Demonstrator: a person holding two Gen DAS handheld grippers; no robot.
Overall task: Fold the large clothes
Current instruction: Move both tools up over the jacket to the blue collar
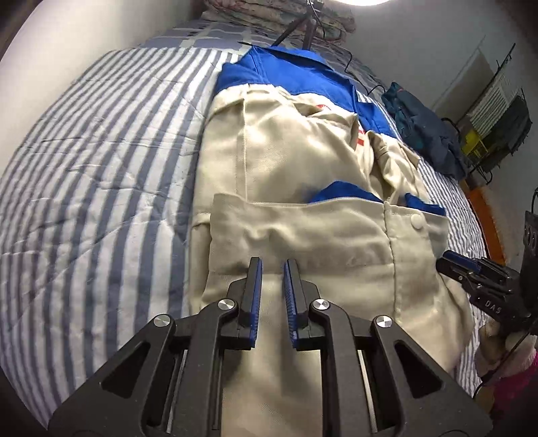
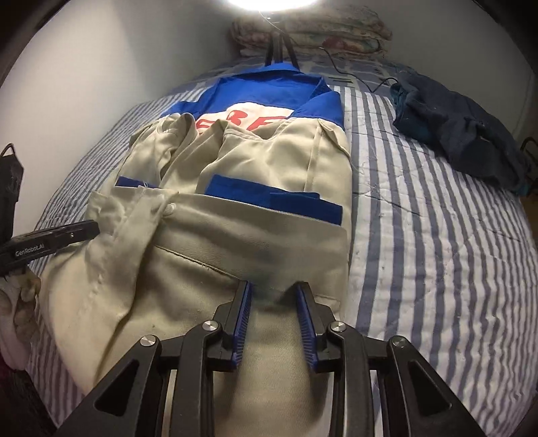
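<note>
A beige work jacket [image 1: 302,151] [image 2: 269,161] with a blue yoke, blue cuffs and red lettering lies lengthwise on the striped bed. Its sleeves are folded inward across the body, and the lower part is doubled up over them. My left gripper [image 1: 273,269] hovers over the near left part of the beige cloth. Its jaws stand a narrow gap apart with nothing pinched. My right gripper [image 2: 274,289] is over the near right part, jaws wider apart and empty. Each gripper shows at the edge of the other's view: the right gripper [image 1: 450,265] and the left gripper [image 2: 84,230], both beside the jacket's side edges.
The blue-and-white striped quilt [image 1: 101,168] [image 2: 437,235] covers the bed. A crumpled dark blue garment [image 1: 423,131] [image 2: 464,134] lies on the right side. A tripod [image 1: 299,27], a cable and folded floral blankets [image 2: 312,33] sit at the head. A wire rack [image 1: 497,111] stands beyond the bed.
</note>
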